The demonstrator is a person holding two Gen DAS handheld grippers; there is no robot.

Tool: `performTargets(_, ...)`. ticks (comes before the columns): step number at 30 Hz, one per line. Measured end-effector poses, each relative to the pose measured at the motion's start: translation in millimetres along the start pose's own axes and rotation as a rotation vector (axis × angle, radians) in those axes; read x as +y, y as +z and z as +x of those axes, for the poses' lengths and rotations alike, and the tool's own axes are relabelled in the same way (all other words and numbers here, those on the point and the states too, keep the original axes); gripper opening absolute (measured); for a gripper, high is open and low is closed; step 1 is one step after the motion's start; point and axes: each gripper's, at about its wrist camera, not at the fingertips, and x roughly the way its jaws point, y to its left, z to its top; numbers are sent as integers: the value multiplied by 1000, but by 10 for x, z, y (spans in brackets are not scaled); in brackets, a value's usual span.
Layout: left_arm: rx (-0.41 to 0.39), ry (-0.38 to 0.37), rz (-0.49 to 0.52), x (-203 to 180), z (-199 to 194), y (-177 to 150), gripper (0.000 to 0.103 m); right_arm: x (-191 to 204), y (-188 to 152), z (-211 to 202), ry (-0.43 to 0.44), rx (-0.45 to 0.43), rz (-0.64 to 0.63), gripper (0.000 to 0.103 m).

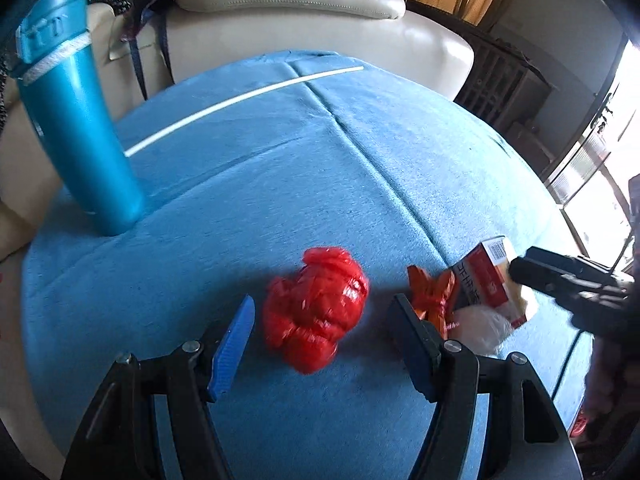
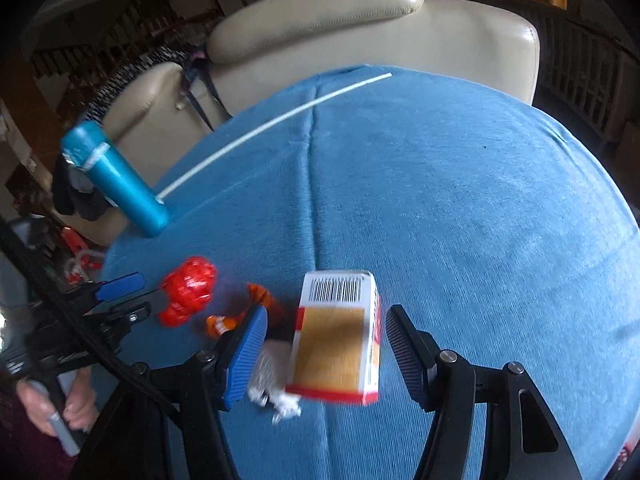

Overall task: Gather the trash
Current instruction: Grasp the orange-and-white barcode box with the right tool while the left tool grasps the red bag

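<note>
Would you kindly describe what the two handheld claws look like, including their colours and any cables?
Both claws are black, with angular arms joined by silver round bolts. The left claw and right claw each carry two flat, ribbed blue pads. A black cable runs past the left claw's black body.

Each camera sits just behind its own fingers, looking steeply down and forward over a blue cloth (image 1: 280, 184) toward a cream sofa (image 1: 304, 4). The left view has a red bag (image 1: 316, 312) close ahead between its fingers; the right view has a box (image 2: 336, 332) likewise. Both views share bag, box, teal bottle (image 2: 116, 180) and white stick (image 2: 280, 120); each also catches the other gripper at its edge.
</note>
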Motion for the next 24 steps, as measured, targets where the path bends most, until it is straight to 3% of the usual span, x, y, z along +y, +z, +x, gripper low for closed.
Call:
performTargets(3,10,-19,-13,-7,126,22,68,19,7,175,-40,45,1,65)
performTargets(5,22,-26,-18,-15,200,7,54,10,-16,279,-57,75,7,65)
performTargets(7,10,-27,-17,-34,194,-32,53,-5,-61,349,-48,94,0,50)
performTargets(10,-1,-10,-23,-65,128,-98,50,-48,-134,291,-61,75,-23,48)
performTargets(17,-70,53,-33,-253,-261,-295,49,-240,-334,-233,-8,-13,-4,48)
performTargets(24,-146,148,-6,-770,-796,-541,49,-420,-648,-812,54,-69,31,48)
